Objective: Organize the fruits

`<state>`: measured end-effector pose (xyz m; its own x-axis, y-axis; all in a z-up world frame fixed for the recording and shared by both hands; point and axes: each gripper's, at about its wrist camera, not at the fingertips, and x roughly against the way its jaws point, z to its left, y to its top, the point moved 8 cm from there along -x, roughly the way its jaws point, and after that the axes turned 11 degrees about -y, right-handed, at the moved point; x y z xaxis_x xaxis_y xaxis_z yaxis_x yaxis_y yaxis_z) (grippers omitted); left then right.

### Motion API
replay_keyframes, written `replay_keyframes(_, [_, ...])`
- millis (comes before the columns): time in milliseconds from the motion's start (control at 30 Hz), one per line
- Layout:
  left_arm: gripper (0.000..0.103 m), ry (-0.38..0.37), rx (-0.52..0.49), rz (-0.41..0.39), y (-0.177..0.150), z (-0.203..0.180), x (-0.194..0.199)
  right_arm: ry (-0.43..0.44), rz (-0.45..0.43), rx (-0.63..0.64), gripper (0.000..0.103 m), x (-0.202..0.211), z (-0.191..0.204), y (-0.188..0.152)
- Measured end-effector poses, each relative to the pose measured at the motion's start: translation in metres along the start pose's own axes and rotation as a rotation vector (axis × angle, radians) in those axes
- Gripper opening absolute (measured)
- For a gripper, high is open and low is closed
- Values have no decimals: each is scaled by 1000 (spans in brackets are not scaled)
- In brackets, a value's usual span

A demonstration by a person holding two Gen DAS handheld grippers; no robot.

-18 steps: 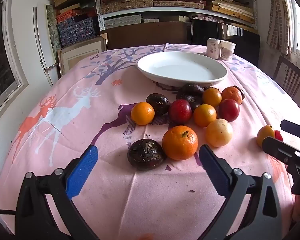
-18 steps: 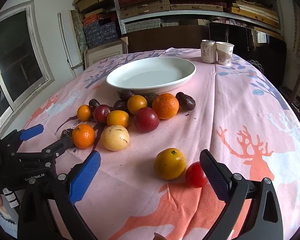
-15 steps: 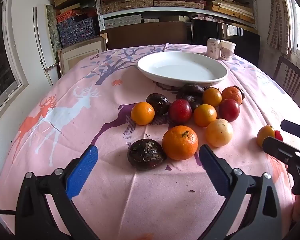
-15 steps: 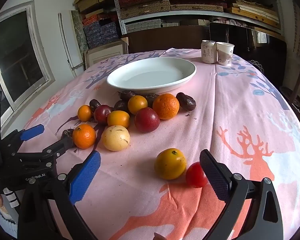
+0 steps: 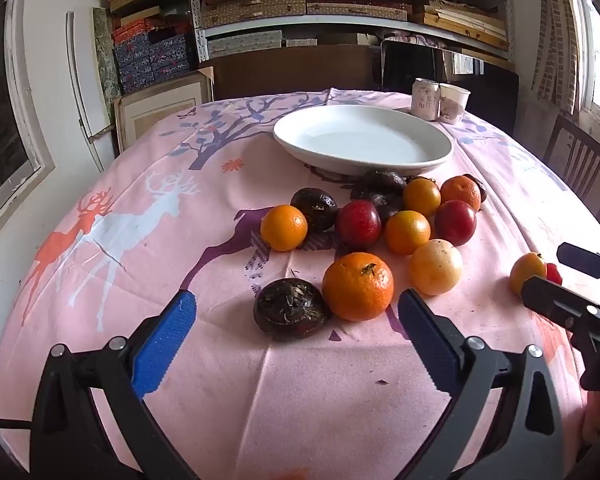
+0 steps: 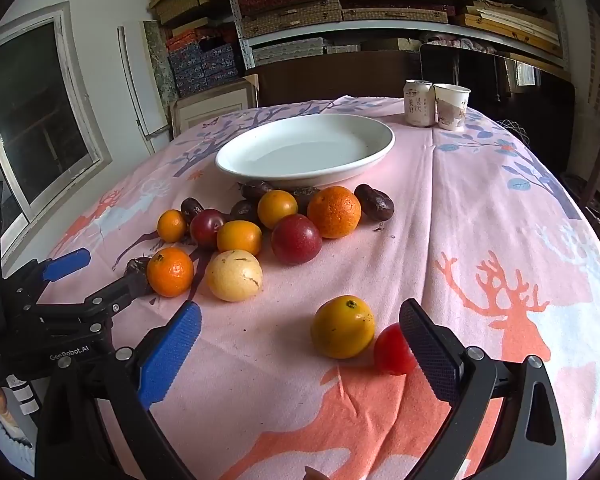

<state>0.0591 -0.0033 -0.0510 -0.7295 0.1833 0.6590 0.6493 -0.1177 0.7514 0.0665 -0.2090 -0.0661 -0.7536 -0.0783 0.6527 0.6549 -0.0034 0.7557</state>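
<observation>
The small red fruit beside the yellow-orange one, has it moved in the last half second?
No. The small red fruit sits touching the yellow-orange fruit on the same orange deer print as before.

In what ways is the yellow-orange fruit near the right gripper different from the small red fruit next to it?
The yellow-orange fruit is clearly bigger than the small red fruit. Its skin is yellow-orange with dark specks and a stem mark on top, while the red fruit is plain glossy red. The yellow-orange fruit is fully visible, while the red one is partly hidden behind a finger of the open right gripper. Both are round and lie on the pink tablecloth, apart from the main pile.
</observation>
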Motion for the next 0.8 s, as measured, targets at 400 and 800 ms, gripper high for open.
replay_keyframes(400, [99,-11,-2,-1,0,-2,0,1,0,0,100,-1,0,0])
replay_keyframes(800, [99,-17,0,-5,0,-2,1,1,1,0,100,-1,2,0])
